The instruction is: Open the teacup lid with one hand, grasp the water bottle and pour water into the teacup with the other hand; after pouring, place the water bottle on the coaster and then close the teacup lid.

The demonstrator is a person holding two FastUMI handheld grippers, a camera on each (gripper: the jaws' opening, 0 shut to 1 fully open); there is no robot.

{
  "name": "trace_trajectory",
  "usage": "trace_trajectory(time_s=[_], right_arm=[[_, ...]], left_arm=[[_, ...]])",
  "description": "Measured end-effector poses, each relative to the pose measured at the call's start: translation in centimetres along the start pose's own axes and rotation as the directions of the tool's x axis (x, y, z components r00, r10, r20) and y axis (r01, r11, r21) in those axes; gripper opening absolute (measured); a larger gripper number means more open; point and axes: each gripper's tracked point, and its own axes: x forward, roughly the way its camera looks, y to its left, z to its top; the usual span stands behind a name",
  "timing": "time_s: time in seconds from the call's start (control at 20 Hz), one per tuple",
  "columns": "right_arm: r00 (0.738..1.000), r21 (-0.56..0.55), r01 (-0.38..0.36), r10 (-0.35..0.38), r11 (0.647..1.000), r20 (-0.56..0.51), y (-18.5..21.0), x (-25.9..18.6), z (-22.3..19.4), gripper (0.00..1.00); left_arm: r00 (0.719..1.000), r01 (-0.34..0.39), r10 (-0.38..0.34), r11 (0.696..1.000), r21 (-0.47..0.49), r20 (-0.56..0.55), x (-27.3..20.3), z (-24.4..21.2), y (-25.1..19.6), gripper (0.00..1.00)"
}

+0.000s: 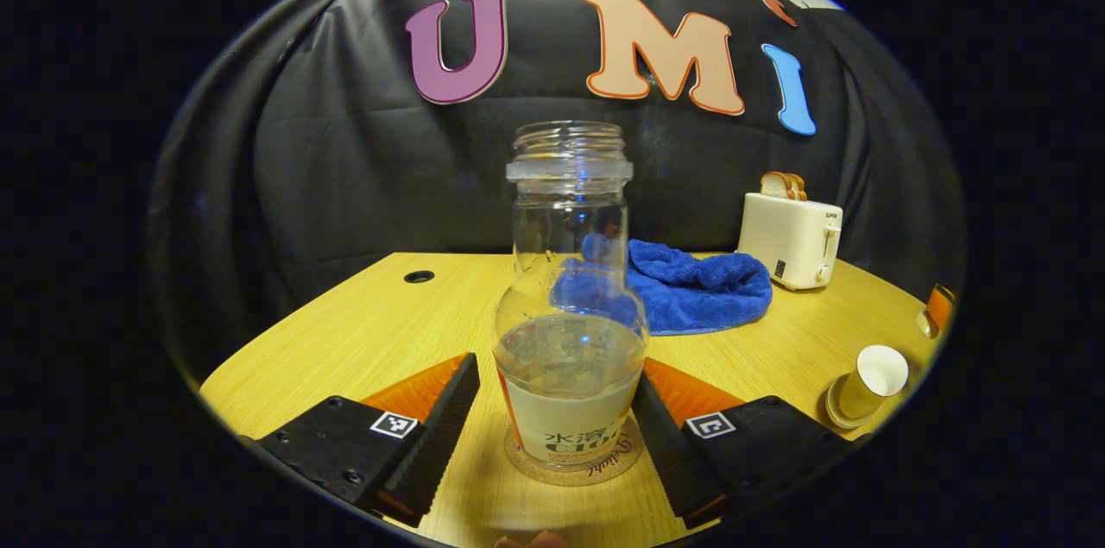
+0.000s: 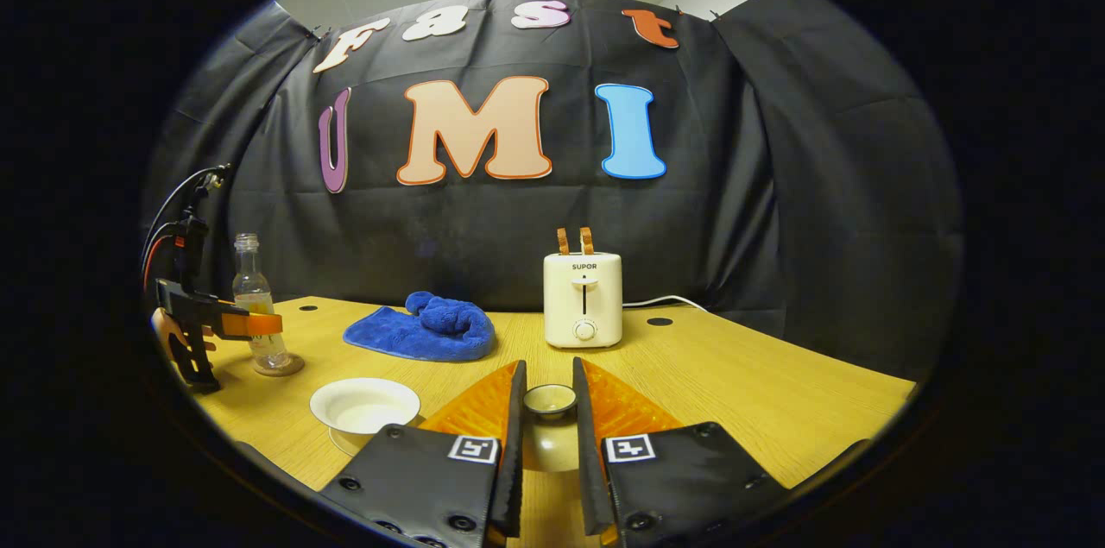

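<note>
A clear water bottle [image 1: 570, 272], uncapped and partly filled, stands upright on a round cork coaster [image 1: 527, 466]. My left gripper [image 1: 559, 360] is open around its lower body, with a gap showing at the left finger. The right gripper view shows the same bottle [image 2: 252, 298] on its coaster [image 2: 278, 367], with the left gripper [image 2: 266, 325] and a hand beside it. My right gripper [image 2: 547, 363] is shut on the teacup lid [image 2: 550, 401], held just above the table. The white teacup [image 2: 364, 404] stands uncovered on its saucer, left of the right gripper; in the left gripper view the teacup [image 1: 874, 377] is at far right.
A blue towel [image 2: 423, 330] lies bunched at the back of the wooden table [image 2: 777, 410]. To its right stands a white toaster [image 2: 583, 299] holding bread slices. The tabletop has cable holes [image 1: 419, 276] near the back edge.
</note>
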Motion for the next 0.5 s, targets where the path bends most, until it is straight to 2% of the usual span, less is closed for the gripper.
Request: trace_trajectory(time_s=[0.2, 0.5], right_arm=[[1.0, 0.0, -0.016, 0.016, 1.0, -0.001, 0.3, -0.1, -0.1, 0.31], [1.0, 0.0, -0.017, 0.017, 1.0, 0.0, 0.4, -0.1, 0.0, 0.31]], left_arm=[[0.999, -0.01, 0.008, 0.999, 0.048, 0.048, -1.3, 0.3, 0.4, 0.96], [0.998, 0.019, -0.024, 0.997, 0.075, 0.061, -1.8, 0.3, -0.3, 0.96]])
